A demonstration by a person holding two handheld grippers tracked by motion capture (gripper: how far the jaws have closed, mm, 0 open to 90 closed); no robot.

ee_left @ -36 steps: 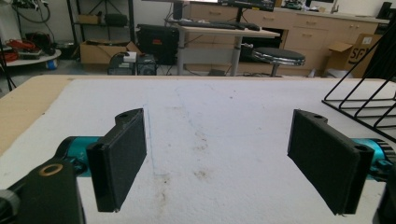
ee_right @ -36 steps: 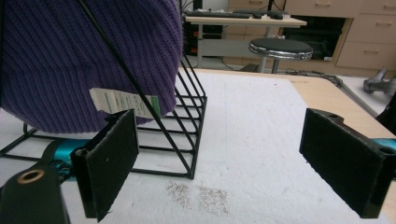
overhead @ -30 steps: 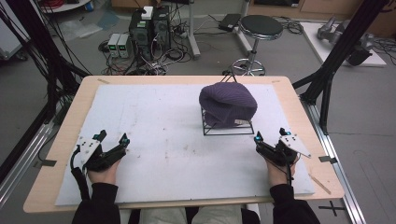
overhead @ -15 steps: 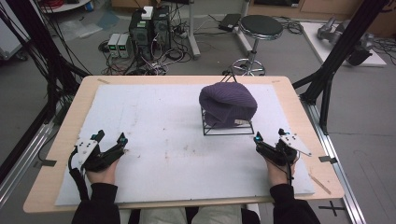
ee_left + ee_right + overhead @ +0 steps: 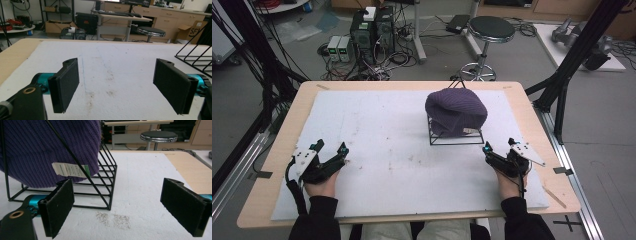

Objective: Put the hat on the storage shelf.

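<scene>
Nearest the person, both hands rest low on the white foam mat [image 5: 377,135] that covers the wooden surface [image 5: 292,115], one at each front corner, which reads as a ready pose. The left gripper [image 5: 331,159] has its fingers [image 5: 65,83] spread wide with nothing between them, pointing over bare mat. The right gripper [image 5: 494,156] is likewise wide and empty, aimed toward the black wire rack [image 5: 455,136] just ahead of it. Draped over that rack right of centre sits a purple knit beanie [image 5: 456,111], its white label [image 5: 70,170] hanging at the near edge, probably propped up for an easy grasp. Beyond the surface stands a round stool [image 5: 491,29].
</scene>
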